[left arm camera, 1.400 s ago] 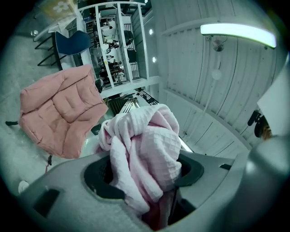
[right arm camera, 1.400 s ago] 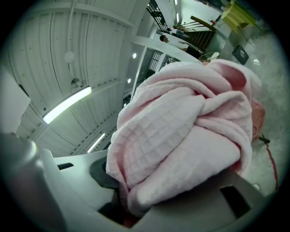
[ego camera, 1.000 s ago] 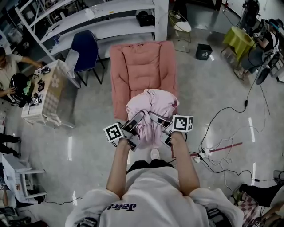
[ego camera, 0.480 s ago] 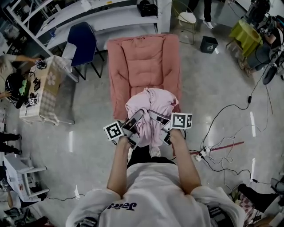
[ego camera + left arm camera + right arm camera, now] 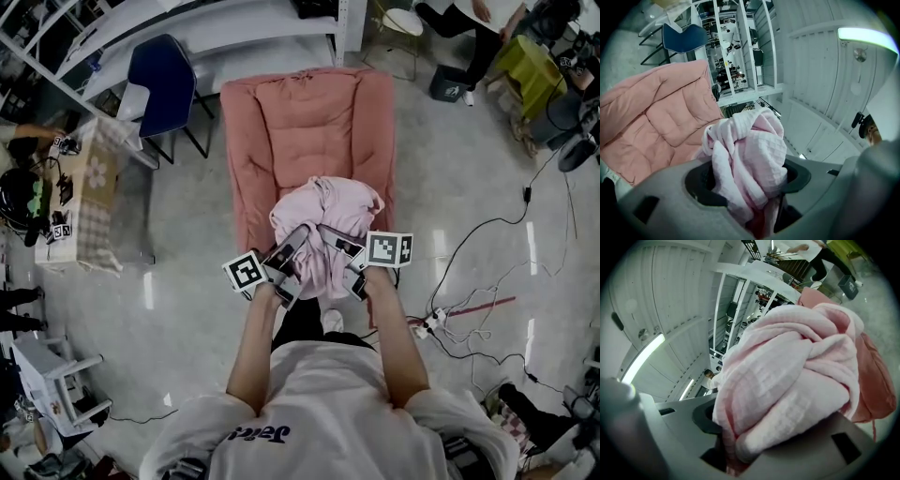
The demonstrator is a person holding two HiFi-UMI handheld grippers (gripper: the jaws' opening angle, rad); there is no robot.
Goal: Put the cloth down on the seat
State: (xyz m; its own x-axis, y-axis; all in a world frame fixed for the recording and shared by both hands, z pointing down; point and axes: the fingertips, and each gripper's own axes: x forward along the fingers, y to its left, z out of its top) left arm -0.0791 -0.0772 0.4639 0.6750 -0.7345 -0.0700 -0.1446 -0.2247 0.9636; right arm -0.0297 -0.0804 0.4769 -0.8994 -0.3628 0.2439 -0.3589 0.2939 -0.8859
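While clamped, cloth [image 5: 751,143] bunched, in left hand-held gripper [image 5: 747,180]

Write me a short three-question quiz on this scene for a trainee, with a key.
1. True or false: the pink cloth is neatly folded into a flat square.
2. In the head view, what stands left of the pink armchair? A: a blue chair; B: a ladder; C: a bicycle.
3. What is between the jaws of the left tool and of the right tool?
Key: 1 false, it is bunched up at the armchair's front. 2 A. 3 the pink cloth, in both; the right tool's jaws have just been opening, with the cloth between them.
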